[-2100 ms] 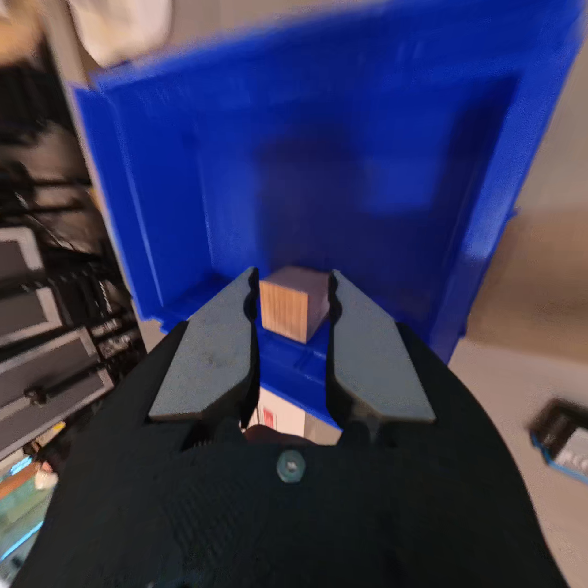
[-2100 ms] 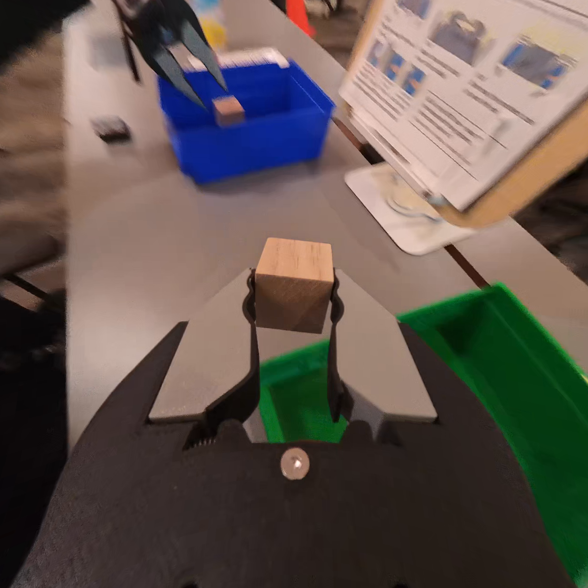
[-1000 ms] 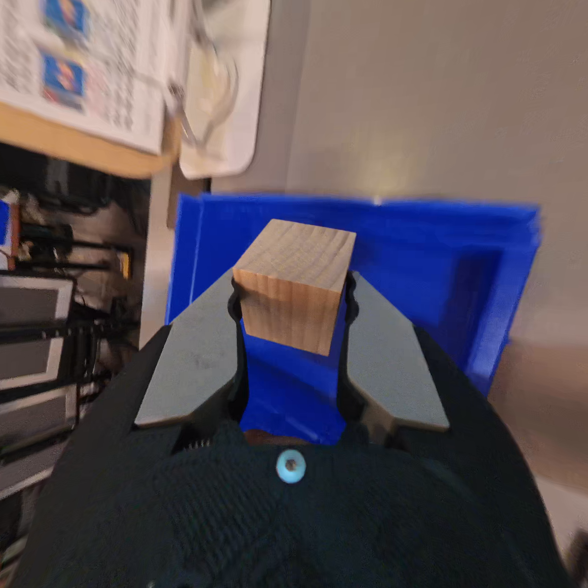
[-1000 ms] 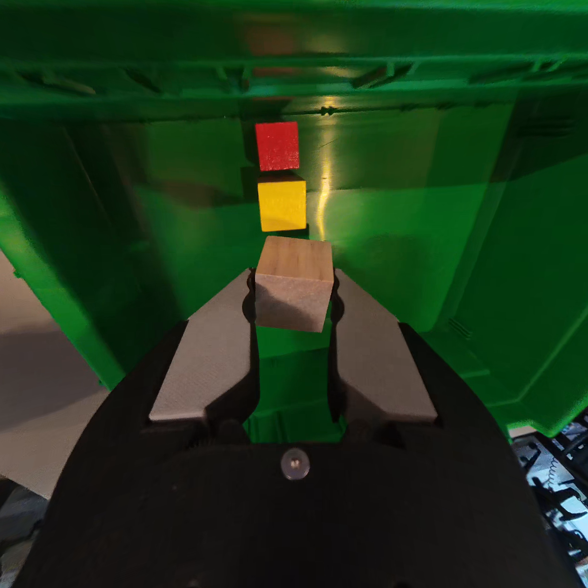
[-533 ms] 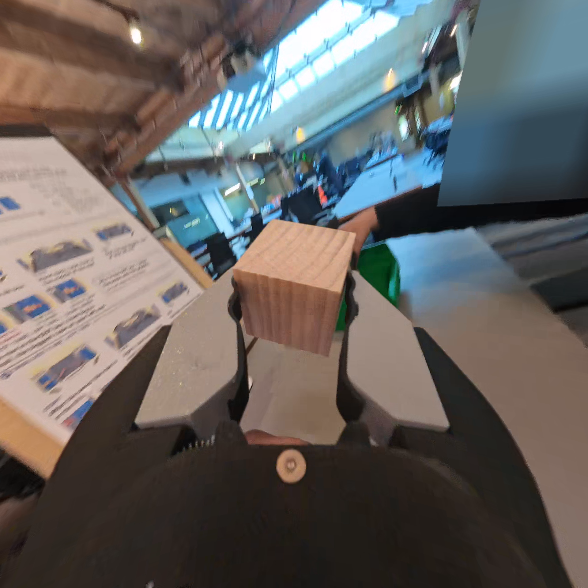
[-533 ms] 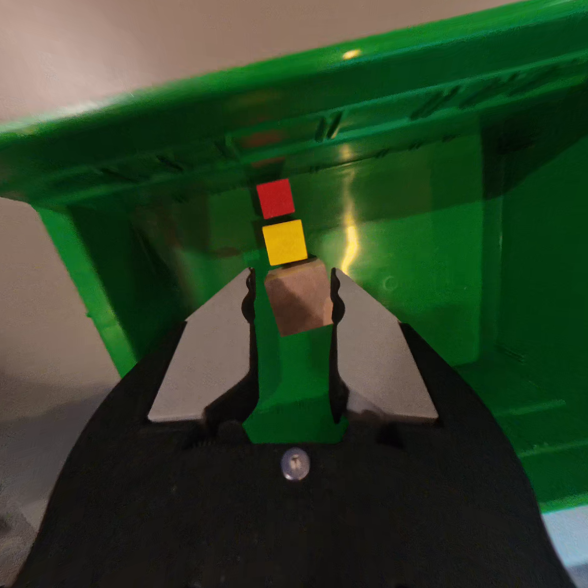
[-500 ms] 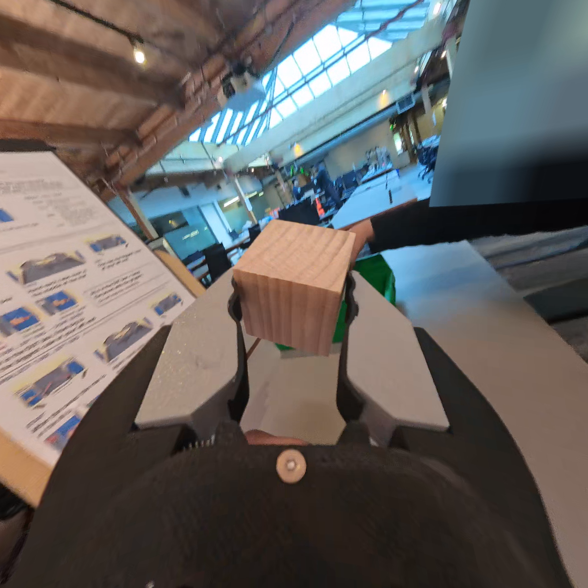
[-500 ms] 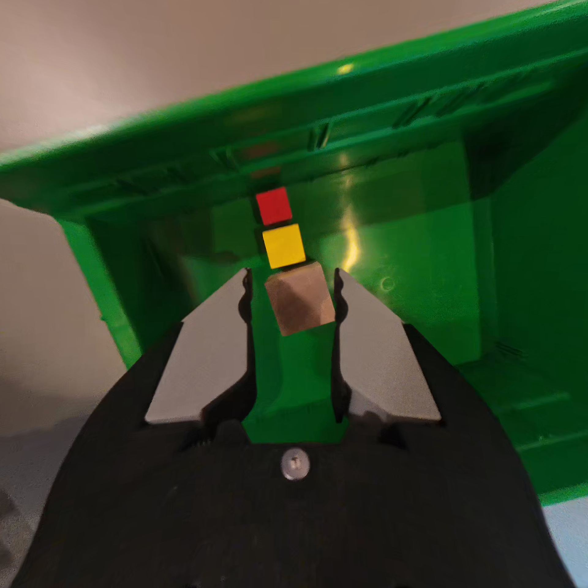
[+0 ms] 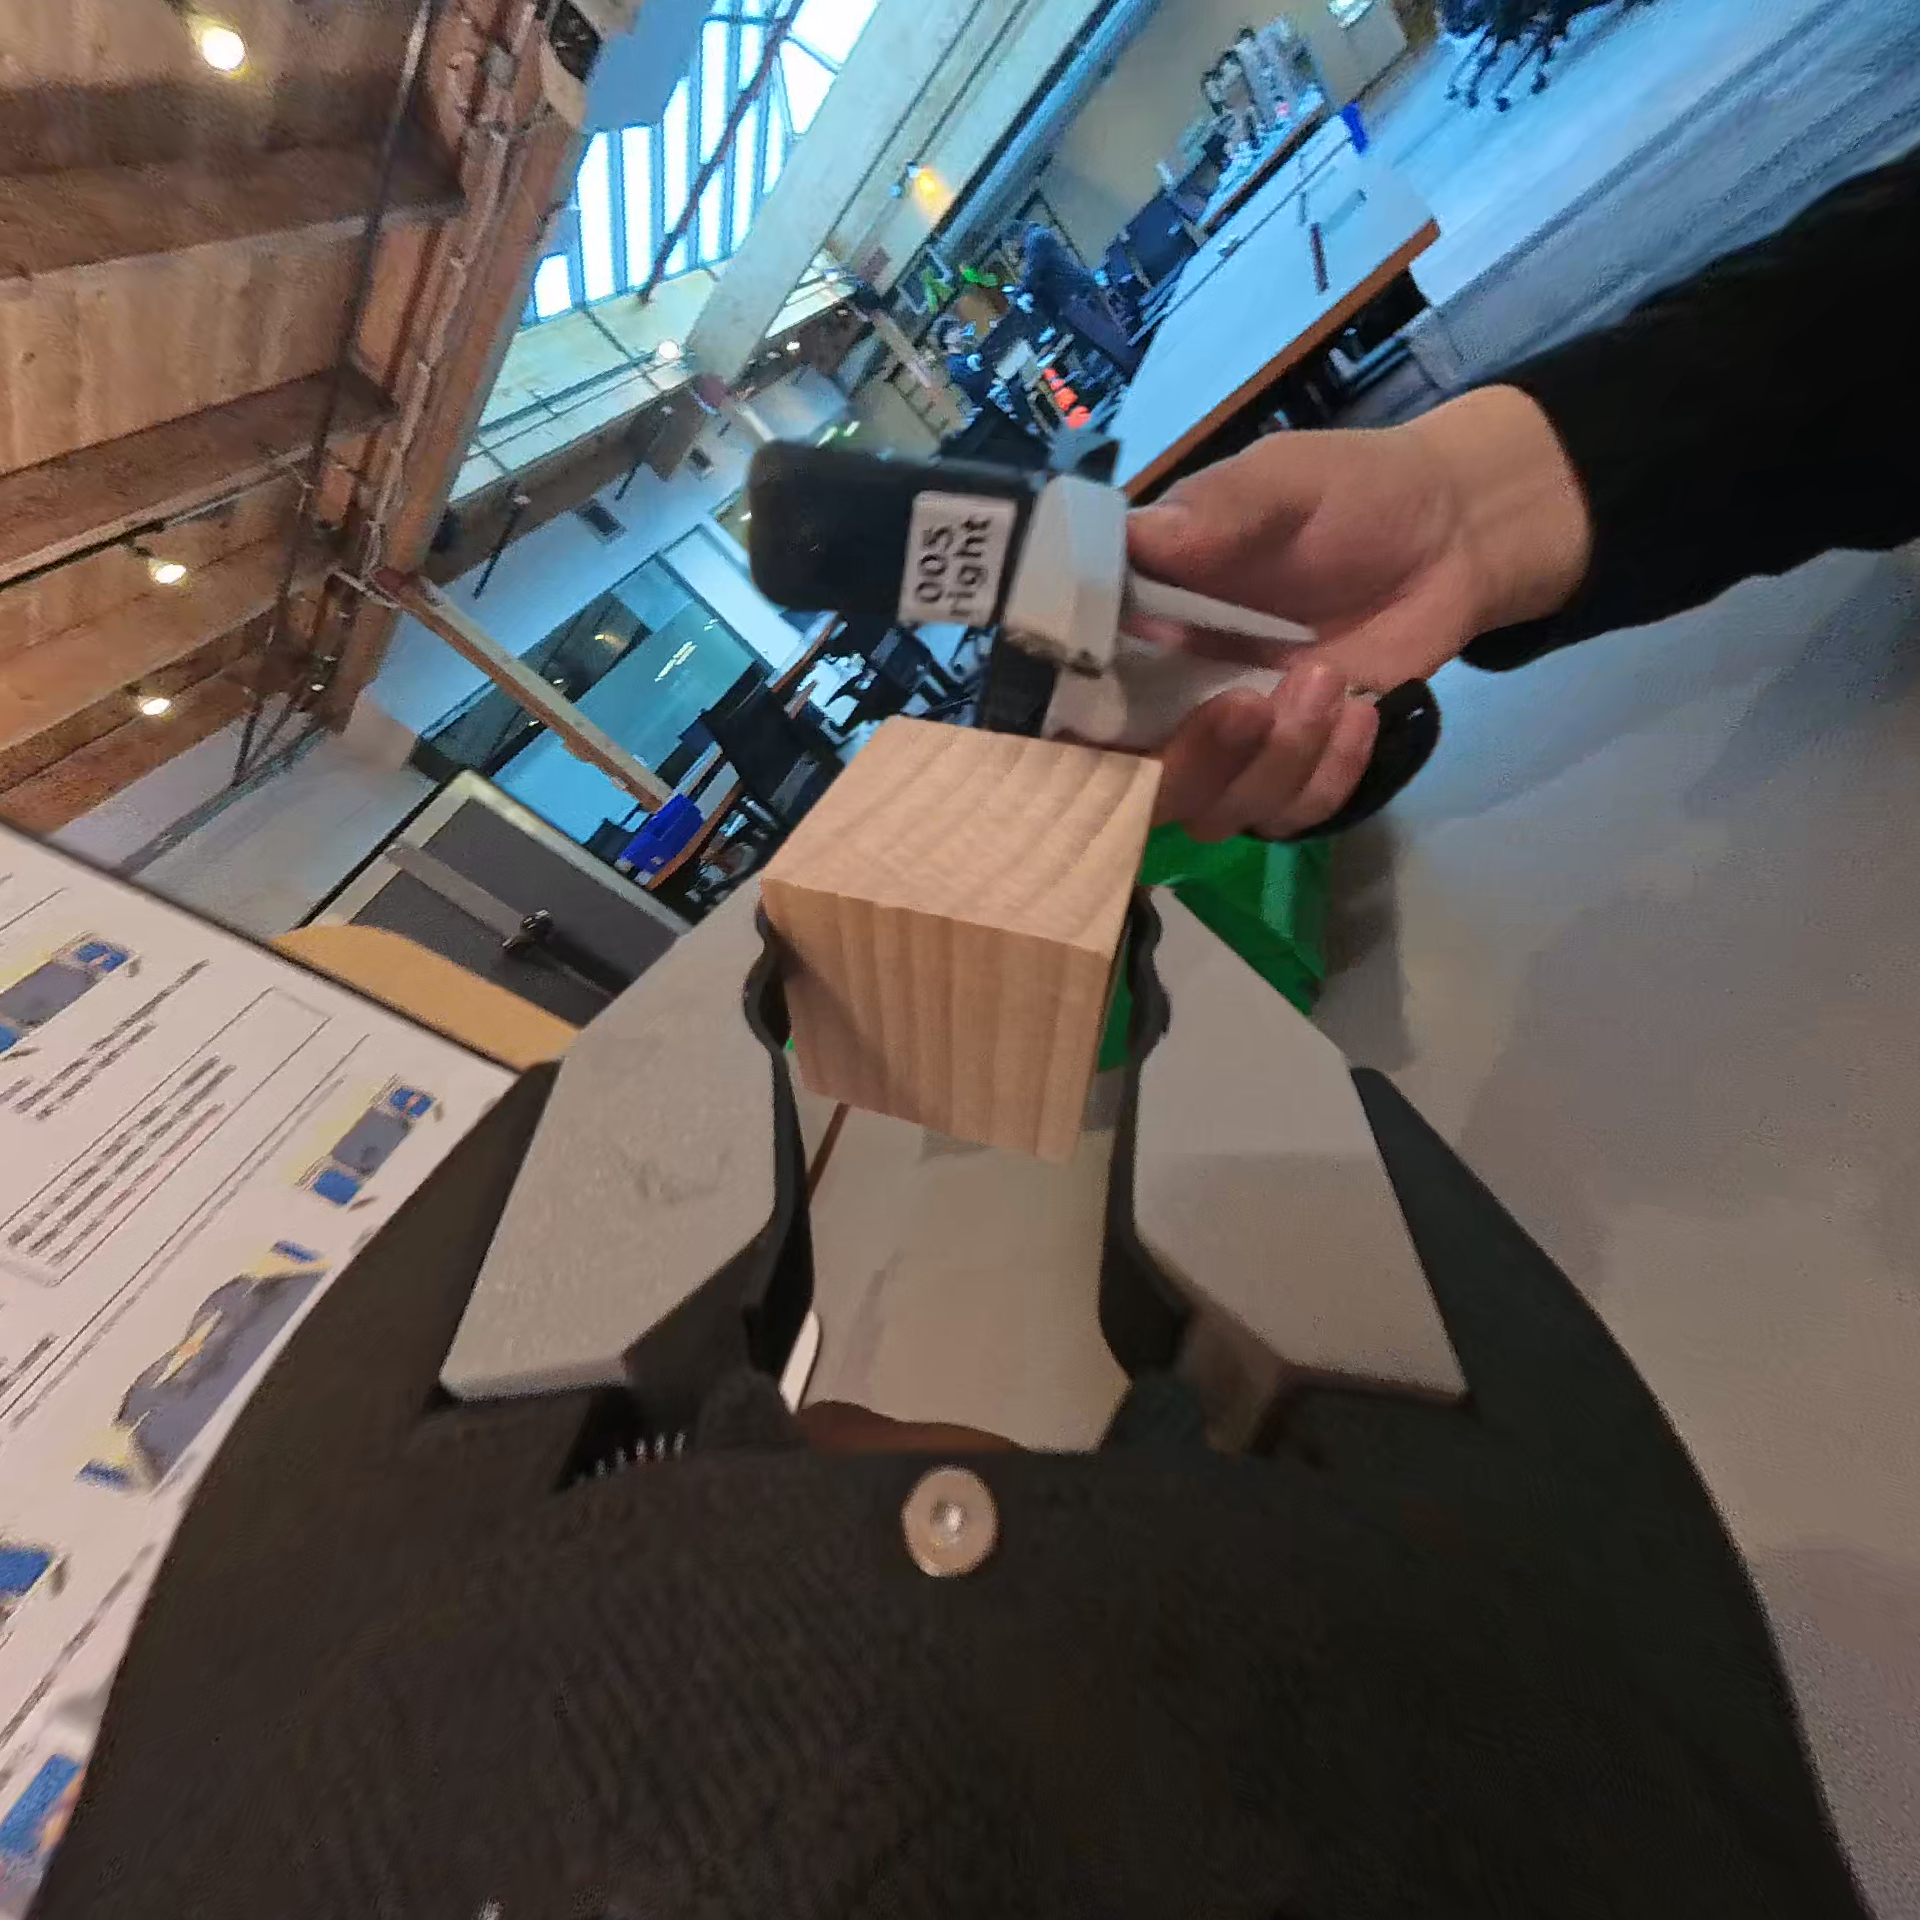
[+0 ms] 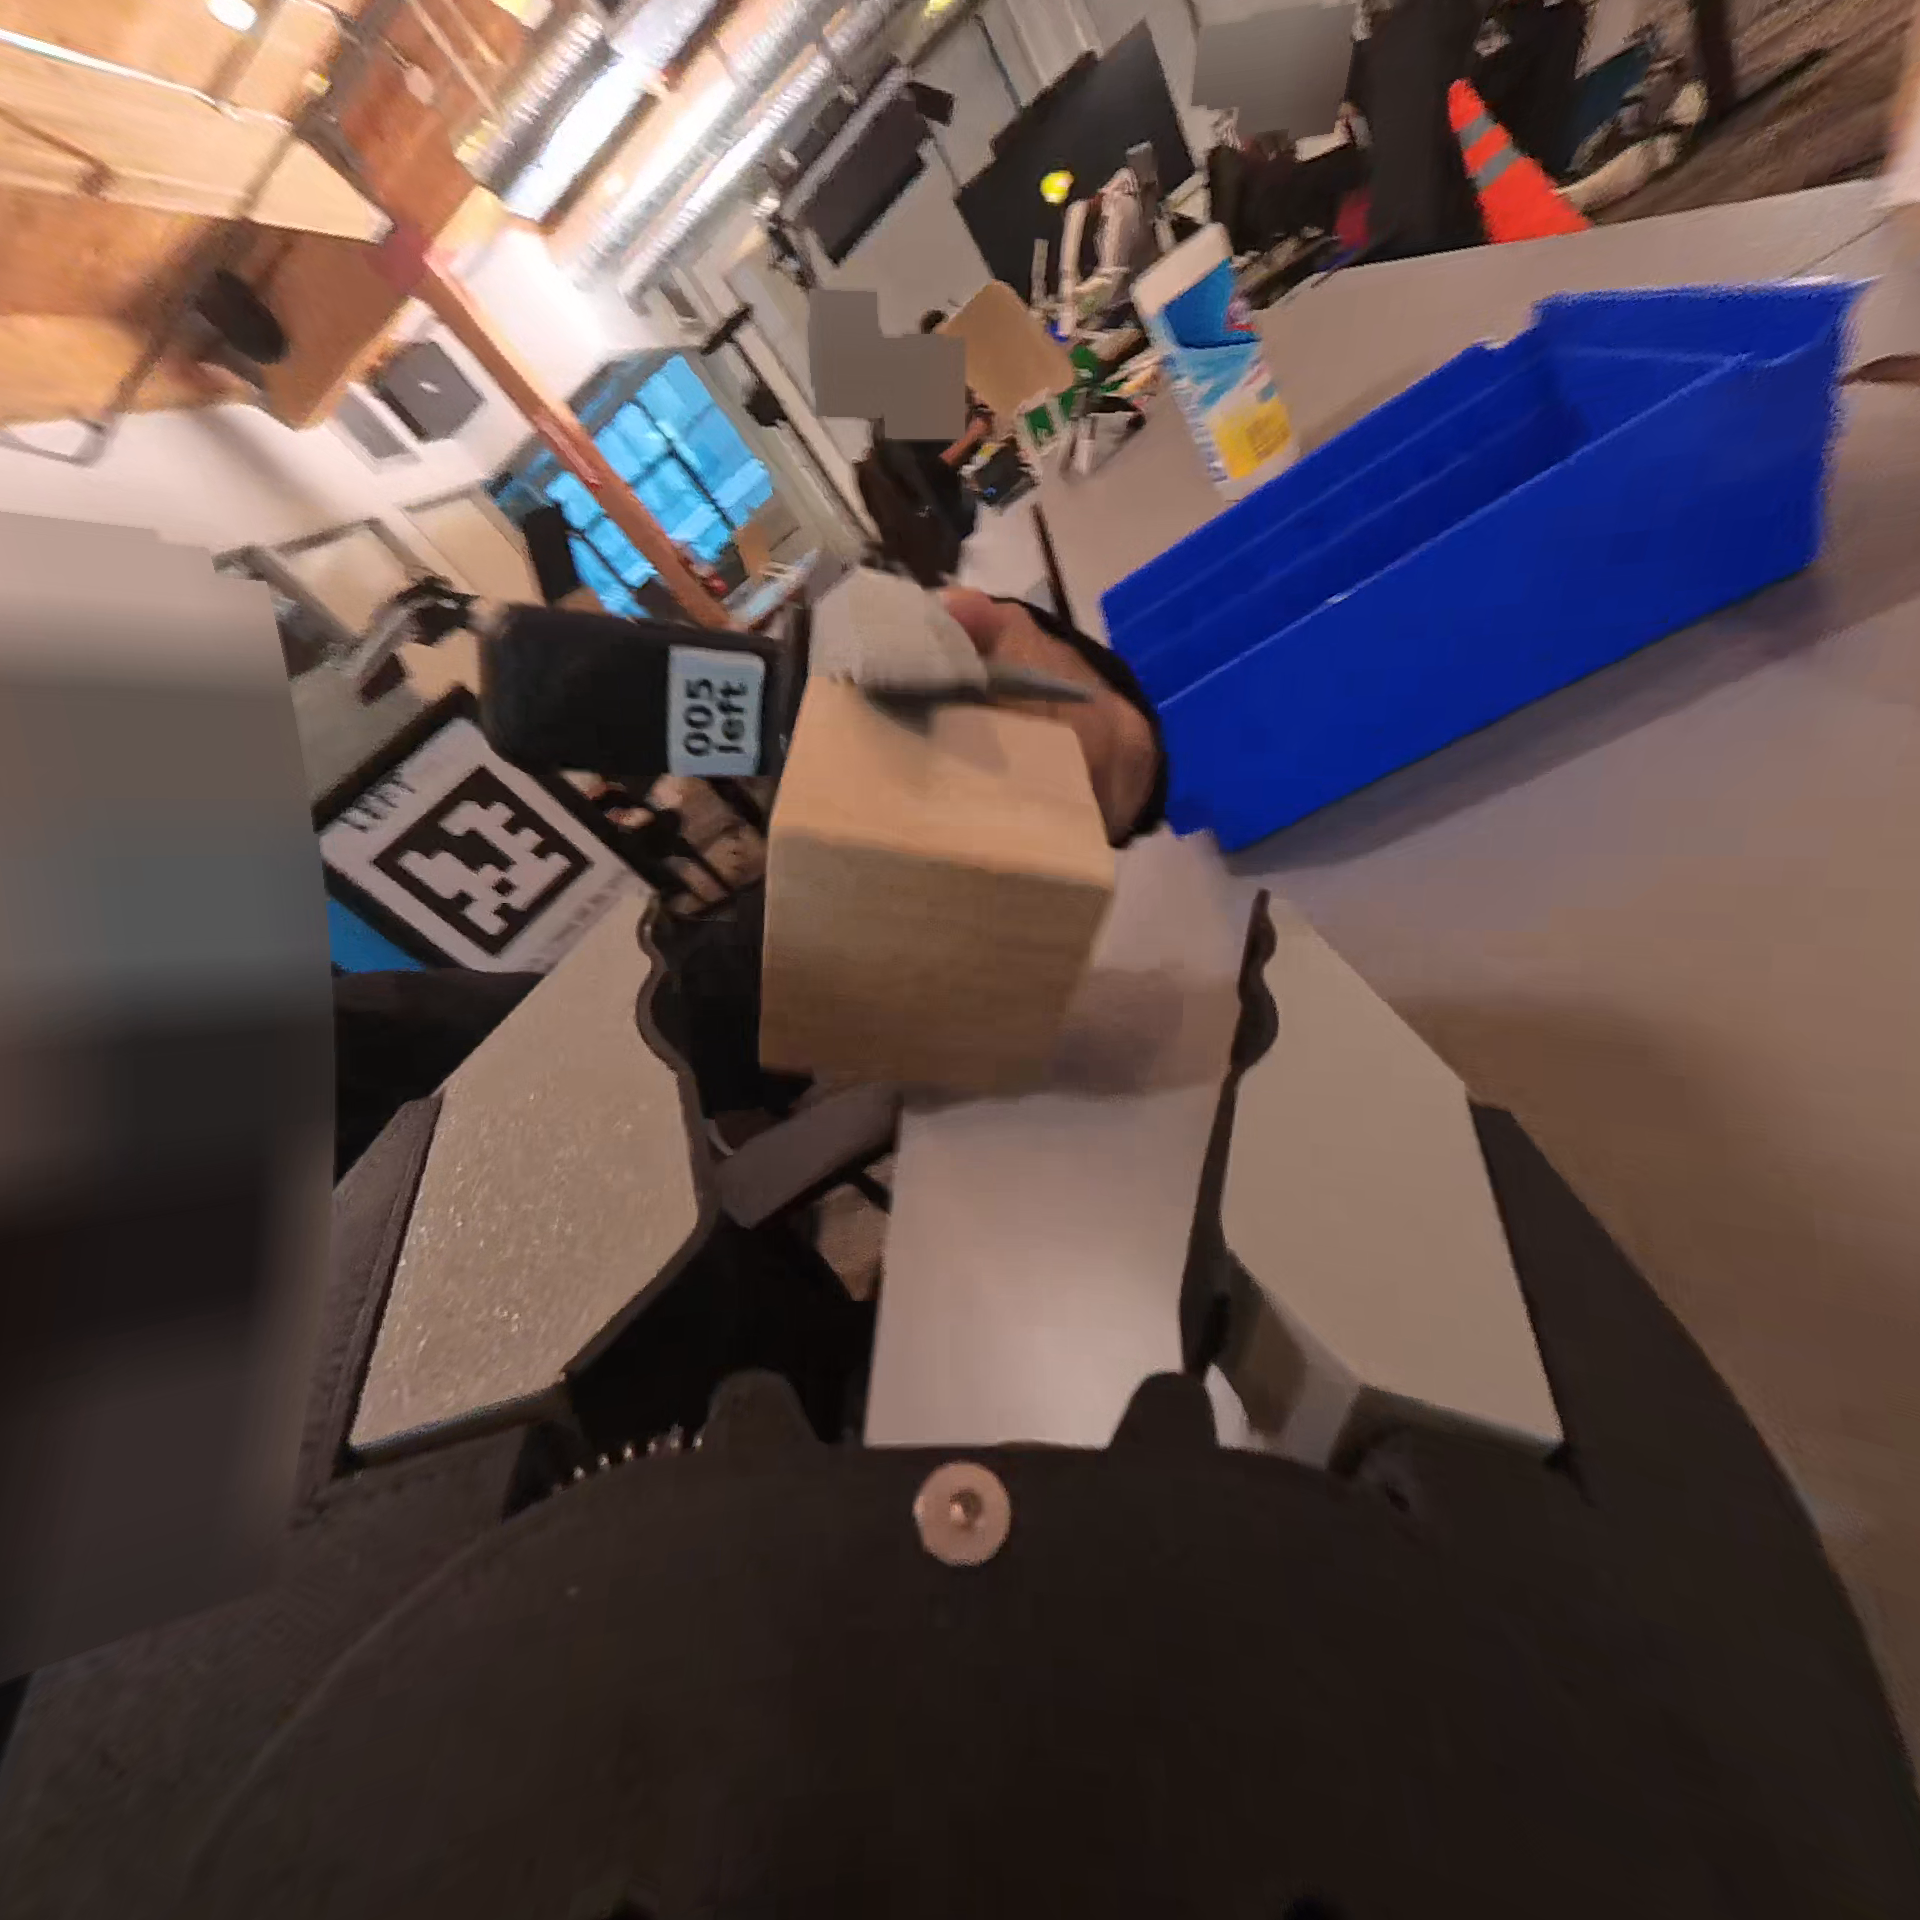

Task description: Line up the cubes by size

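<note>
My left gripper (image 9: 951, 935) is shut on a large plain wooden cube (image 9: 956, 935) and holds it above the grey table (image 9: 1662, 1091). Just past the cube is the green bin (image 9: 1226, 914), mostly hidden. A hand (image 9: 1351, 561) holds the right gripper's body (image 9: 883, 540) above that bin. My right gripper (image 10: 956, 925) is open wide and empty. The same wooden cube (image 10: 935, 883) shows close in front of its jaws, with one left-gripper finger (image 10: 810, 1153) under it. The cubes inside the green bin are hidden.
An empty blue bin (image 10: 1455, 623) stands on the table behind the left hand. A printed poster board (image 9: 156, 1195) leans at the table's far edge. A black-and-white marker card (image 10: 478, 852), a wipes canister (image 10: 1216, 364) and an orange cone (image 10: 1507, 177) lie beyond.
The right gripper let go of the smaller wooden cube in the green bin beside the yellow and red cubes, opened wider and swung up out. The left gripper carried the large cube from the blue bin toward it.
</note>
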A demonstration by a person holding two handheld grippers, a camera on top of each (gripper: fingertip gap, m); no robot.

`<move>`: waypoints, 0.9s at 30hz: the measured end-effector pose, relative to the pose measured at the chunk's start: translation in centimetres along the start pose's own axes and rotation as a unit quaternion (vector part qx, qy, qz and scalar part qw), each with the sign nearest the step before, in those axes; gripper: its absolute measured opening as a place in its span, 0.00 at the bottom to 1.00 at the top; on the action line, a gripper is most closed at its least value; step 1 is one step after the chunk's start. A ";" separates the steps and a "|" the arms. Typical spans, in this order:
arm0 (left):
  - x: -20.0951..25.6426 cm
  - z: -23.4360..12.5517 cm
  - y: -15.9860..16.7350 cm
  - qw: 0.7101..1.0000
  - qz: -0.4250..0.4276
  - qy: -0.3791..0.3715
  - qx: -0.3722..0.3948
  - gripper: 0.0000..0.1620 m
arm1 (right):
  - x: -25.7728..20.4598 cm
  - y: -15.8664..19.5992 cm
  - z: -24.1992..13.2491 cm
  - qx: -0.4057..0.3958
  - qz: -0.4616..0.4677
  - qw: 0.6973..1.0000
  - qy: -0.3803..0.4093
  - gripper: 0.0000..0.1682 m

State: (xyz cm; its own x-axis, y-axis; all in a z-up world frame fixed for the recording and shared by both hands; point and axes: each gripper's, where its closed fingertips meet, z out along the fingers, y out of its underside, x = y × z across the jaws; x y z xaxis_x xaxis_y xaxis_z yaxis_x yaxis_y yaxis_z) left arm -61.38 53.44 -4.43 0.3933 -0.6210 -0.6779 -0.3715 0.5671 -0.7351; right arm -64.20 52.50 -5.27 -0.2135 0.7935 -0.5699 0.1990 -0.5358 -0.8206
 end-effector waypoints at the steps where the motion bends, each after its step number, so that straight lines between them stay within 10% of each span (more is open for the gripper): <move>1: 0.7 0.4 -0.1 1.000 0.004 0.011 0.000 0.39 | -0.5 0.0 0.6 0.006 0.014 1.000 -0.025 0.58; 2: 1.1 0.7 -0.1 1.000 0.010 0.016 -0.004 0.39 | -1.1 -0.2 0.9 0.015 0.028 0.998 -0.053 0.41; 13: -1.9 -4.9 0.5 0.992 -0.076 -0.089 -0.055 0.24 | 2.2 -2.7 -6.4 -0.047 -0.090 0.990 0.102 0.40; 19: -2.7 -13.8 8.1 0.942 -0.152 -0.138 -0.265 0.19 | 11.0 -2.3 -21.5 -0.290 -0.251 0.831 0.403 0.40; 27: -1.7 -20.7 13.7 0.900 -0.146 -0.158 -0.380 0.21 | 17.6 6.0 -28.8 -0.569 -0.204 0.684 0.408 0.40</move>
State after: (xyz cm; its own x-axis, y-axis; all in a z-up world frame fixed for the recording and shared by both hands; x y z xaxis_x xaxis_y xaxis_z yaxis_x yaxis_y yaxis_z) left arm -84.56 51.04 -13.18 0.7426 -0.4310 -0.5126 -0.6336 -0.2043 -0.7462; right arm -39.20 71.56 -18.99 0.0405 0.9557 0.2916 0.9970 -0.0193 -0.0752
